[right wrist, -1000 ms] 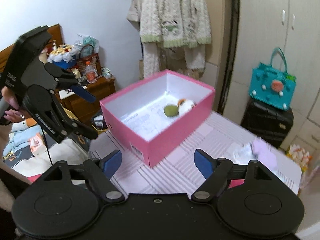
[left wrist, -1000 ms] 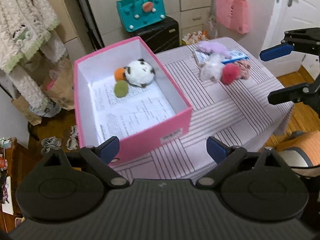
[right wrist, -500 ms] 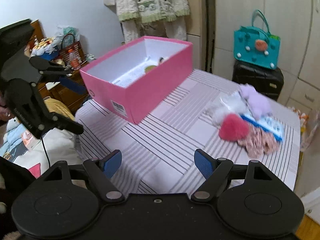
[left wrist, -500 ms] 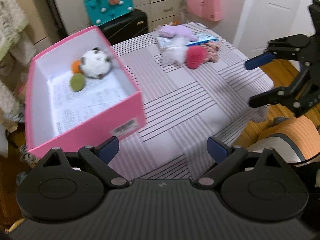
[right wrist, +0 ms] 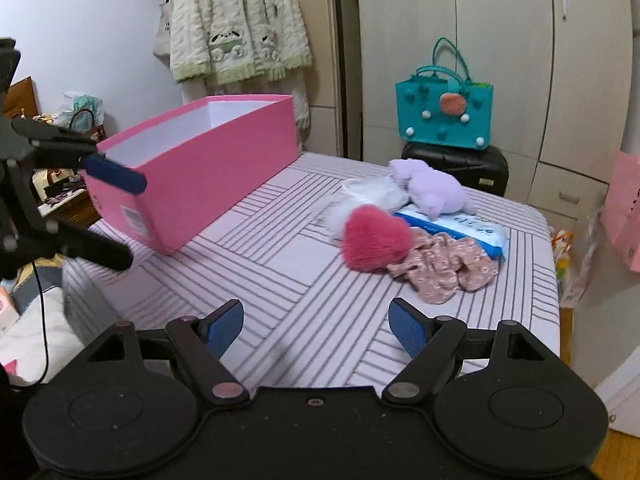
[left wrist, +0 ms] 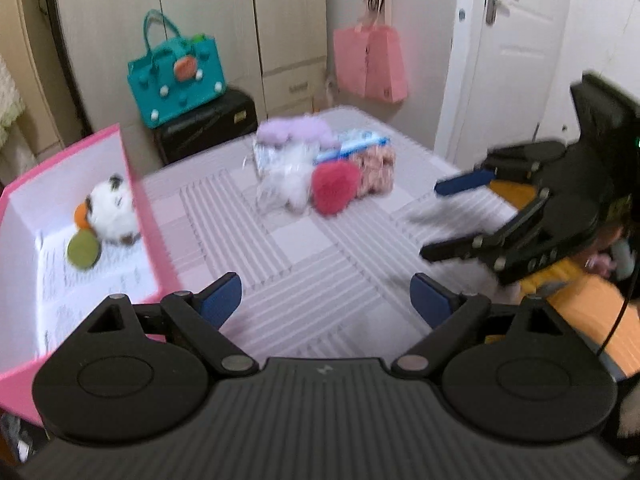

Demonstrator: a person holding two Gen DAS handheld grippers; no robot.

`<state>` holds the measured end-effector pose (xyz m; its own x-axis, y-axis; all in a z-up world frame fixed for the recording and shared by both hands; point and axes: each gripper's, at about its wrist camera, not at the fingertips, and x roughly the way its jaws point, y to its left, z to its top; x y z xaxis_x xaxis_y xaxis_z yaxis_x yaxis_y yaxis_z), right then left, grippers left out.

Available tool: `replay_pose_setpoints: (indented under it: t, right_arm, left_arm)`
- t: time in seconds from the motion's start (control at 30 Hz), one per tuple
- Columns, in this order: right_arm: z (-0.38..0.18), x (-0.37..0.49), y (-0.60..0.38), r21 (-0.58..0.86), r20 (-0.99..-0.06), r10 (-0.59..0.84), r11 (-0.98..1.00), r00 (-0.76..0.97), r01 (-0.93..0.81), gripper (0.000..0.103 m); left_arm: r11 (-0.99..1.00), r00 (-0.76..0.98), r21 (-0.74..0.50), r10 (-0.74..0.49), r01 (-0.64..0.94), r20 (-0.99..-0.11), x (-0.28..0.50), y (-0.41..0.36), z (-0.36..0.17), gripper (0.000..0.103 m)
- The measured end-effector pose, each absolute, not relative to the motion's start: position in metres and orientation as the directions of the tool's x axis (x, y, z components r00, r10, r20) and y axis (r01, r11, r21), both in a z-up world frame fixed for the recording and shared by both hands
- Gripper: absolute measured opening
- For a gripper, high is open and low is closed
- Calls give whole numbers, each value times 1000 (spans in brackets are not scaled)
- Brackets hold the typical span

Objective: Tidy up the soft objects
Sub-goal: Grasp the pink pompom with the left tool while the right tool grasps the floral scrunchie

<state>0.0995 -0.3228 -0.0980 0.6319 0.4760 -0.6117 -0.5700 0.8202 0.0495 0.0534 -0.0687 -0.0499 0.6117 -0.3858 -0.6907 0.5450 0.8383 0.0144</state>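
A pink box point(left wrist: 149, 216) stands at the left of the striped table point(right wrist: 304, 264). It holds a white panda plush point(left wrist: 112, 208), an orange ball point(left wrist: 80, 214) and a green ball point(left wrist: 82, 250). Farther back lies a pile: a red fluffy heart point(right wrist: 376, 240), a purple plush point(right wrist: 432, 192), a white fluffy piece point(right wrist: 368, 196), a floral cloth point(right wrist: 444, 268) and a blue-white pack point(right wrist: 468, 228). My left gripper point(left wrist: 326, 298) hovers beside the box, its jaws wide and closing a little with nothing between them. My right gripper point(right wrist: 316, 320) is open and empty, short of the heart.
A teal bag point(right wrist: 444, 112) sits on a black suitcase point(right wrist: 456, 168) behind the table. A pink paper bag point(left wrist: 370, 64) hangs by the white door point(left wrist: 516, 40). A knitted cardigan point(right wrist: 240, 20) hangs at the back left. The table's right edge drops to a wooden floor.
Both grippers have sunk toward the table and swung from the pink box toward the pile of soft things. The box has slid to the left in both views.
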Motion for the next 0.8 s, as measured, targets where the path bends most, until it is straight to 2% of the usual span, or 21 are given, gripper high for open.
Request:
replay_pose_setpoints:
  t: [0.13, 0.37, 0.47, 0.67, 0.8]
  right_arm:
    - [-107, 113, -337, 83, -578, 466, 851, 670, -519, 83]
    - [-117, 135, -350, 8, -562, 389, 885, 730, -465, 83]
    - [-119, 146, -353, -40, -561, 345, 896, 752, -441, 83]
    - [-120, 167, -349, -118, -573, 328, 874, 751, -471, 83]
    - [-126, 183, -345, -152, -596, 328, 850, 733, -504, 83]
  left_arm:
    - [845, 657, 20, -400, 534, -639, 65, -80, -56, 91]
    - [841, 650, -57, -457, 538, -607, 97, -103, -75, 90]
    - [844, 645, -100, -474, 527, -600, 113, -112, -82, 85]
    - [854, 648, -121, -469, 506, -600, 142, -131, -96, 66]
    - [869, 666, -120, -449, 480, -596, 158, -144, -103, 60]
